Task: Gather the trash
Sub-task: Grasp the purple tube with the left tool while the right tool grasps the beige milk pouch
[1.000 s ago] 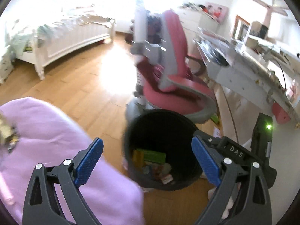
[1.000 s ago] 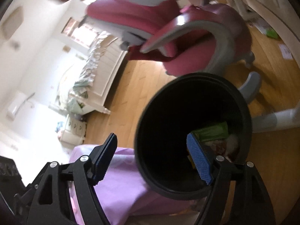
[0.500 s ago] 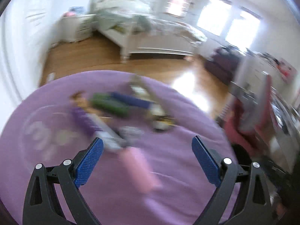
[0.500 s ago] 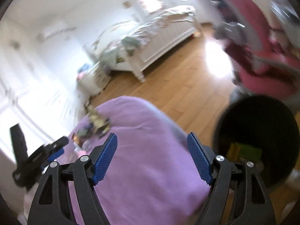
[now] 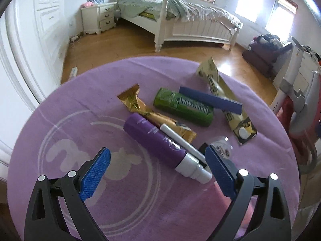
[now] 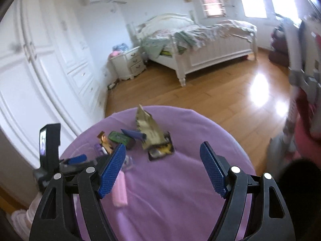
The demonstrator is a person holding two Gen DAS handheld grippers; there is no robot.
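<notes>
Left view only: I get the litter close up on the purple table [image 5: 66, 104], with print legible on the green pack [image 5: 182, 108] and the white cap of the purple tube [image 5: 158, 142] reaching in beside my left claw's right finger.
Right view only: I see the left claw [image 6: 78, 160] itself from outside, low at the left, with a small lit screen on its body, a pink piece [image 6: 120, 190] lying just past my right claw's left finger, and a dark round shape at the right edge too blurred to name.
Left claw [image 5: 158, 172]: jaws wide apart, nothing between the pads; it hangs over the near part of the table, touching nothing that I can see.
Right claw [image 6: 162, 170]: jaws wide apart, empty, above bare purple cloth.
Trash, left to right ahead of left claw: gold wrapper [image 5: 140, 110] just beyond the tube and partly under it; a white stick [image 5: 180, 140] lying along the tube's right side; green pack past that; blue bar [image 5: 210, 100] resting across the pack's far end and on the cream wrapper [image 5: 220, 98]; a clear crumpled wrapper [image 5: 222, 148] just past the right finger.
Trash from right claw: the same heap lies ahead and to the left, the cream wrapper [image 6: 154, 136] nearest the gap between the fingers.
Around: white wardrobe [image 6: 40, 70] far left, nightstand [image 5: 99, 18] and bed [image 5: 180, 20] beyond the table, wood floor [image 6: 220, 96], a red and grey chair [image 5: 301, 110] off to the right.
In the way: the tube's cap crowds the left claw's right finger.
</notes>
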